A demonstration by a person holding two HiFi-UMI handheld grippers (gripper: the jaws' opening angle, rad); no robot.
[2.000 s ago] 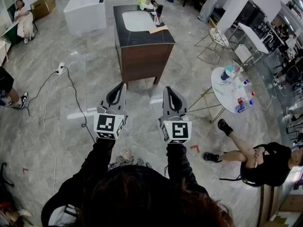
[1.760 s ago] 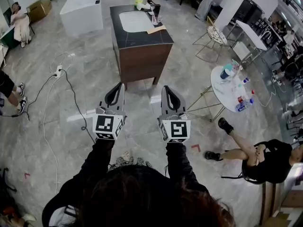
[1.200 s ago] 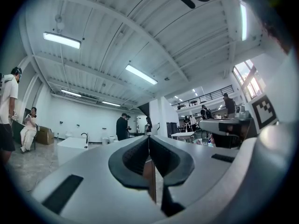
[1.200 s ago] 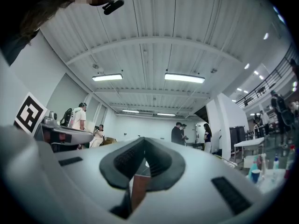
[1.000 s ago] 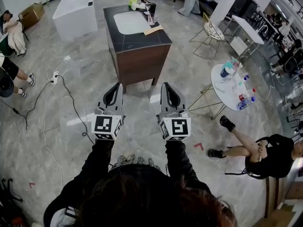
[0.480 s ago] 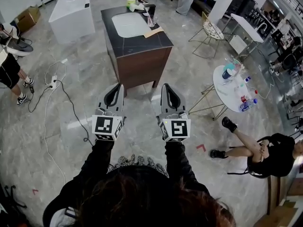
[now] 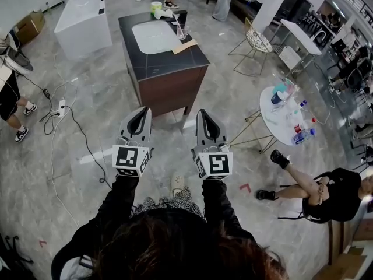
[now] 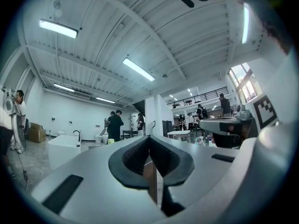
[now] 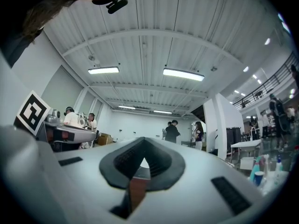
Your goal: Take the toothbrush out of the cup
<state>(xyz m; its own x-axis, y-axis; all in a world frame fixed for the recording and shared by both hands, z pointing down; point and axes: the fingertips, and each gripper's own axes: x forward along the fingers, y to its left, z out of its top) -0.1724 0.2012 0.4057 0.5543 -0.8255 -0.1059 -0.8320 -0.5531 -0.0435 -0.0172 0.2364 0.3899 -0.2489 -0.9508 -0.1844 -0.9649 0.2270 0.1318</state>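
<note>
A dark wooden vanity (image 7: 166,80) with a black top and a white sink (image 7: 152,36) stands ahead on the floor. At the sink's right edge stands a clear cup (image 7: 179,34) with a thin toothbrush in it, small and hard to make out. My left gripper (image 7: 145,111) and right gripper (image 7: 202,114) are held side by side, well short of the vanity and pointing toward it. Both are shut and empty. In the left gripper view the left gripper (image 8: 149,139) has its pads together, and in the right gripper view so does the right gripper (image 9: 142,140).
A white bathtub (image 7: 81,21) stands left of the vanity. A round white table (image 7: 278,121) with bottles and a wire chair (image 7: 256,39) are at the right. A person (image 7: 323,196) sits on the floor at the right. A cable and power strip (image 7: 60,106) lie at the left.
Both grippers have moved forward together toward the vanity, which now sits a little closer in the head view. Their jaws stayed shut.
</note>
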